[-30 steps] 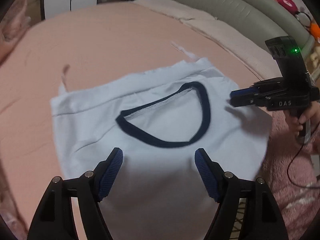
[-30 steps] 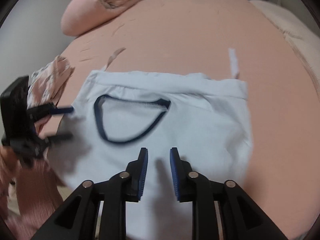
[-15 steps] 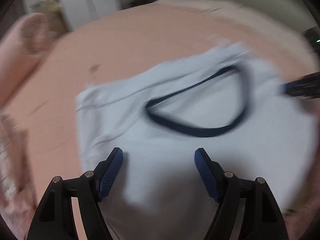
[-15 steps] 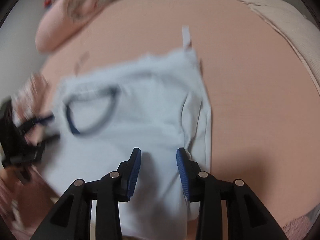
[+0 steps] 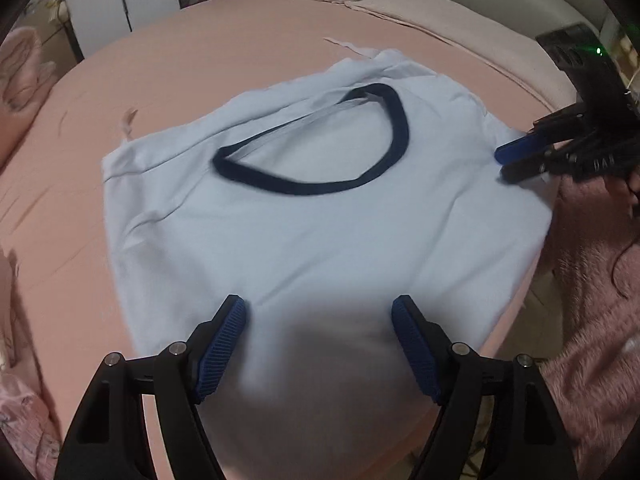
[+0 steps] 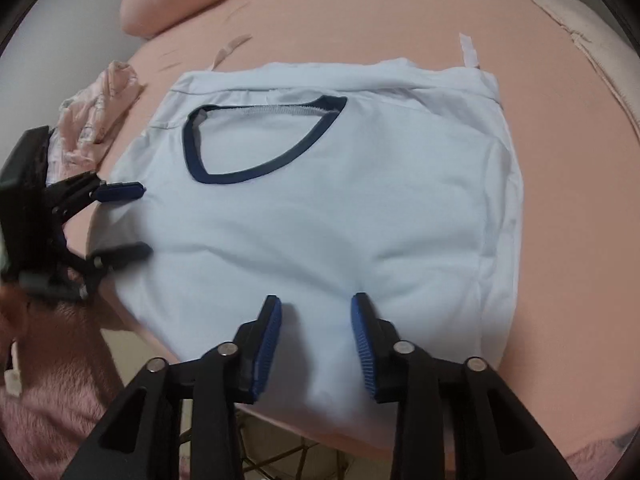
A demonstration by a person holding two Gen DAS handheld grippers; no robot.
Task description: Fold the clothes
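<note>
both tools shifted over the pale blue shirt [image 5: 320,240]; left wide apart, right closing, neither pinching cloth.

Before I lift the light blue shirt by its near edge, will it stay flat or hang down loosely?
The light blue shirt will probably hang and bend: it is thin cloth with soft wrinkles. It looks light for its size. Its folded-in sides may fall open, since nothing pins them; the left hand-held gripper is open above it, and the right hand-held gripper is closing with no cloth pinched.

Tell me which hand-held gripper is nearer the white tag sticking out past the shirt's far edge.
Right. The right hand-held gripper hovers over the shirt on the white tag side; the left hand-held gripper sits at the opposite edge.
</note>
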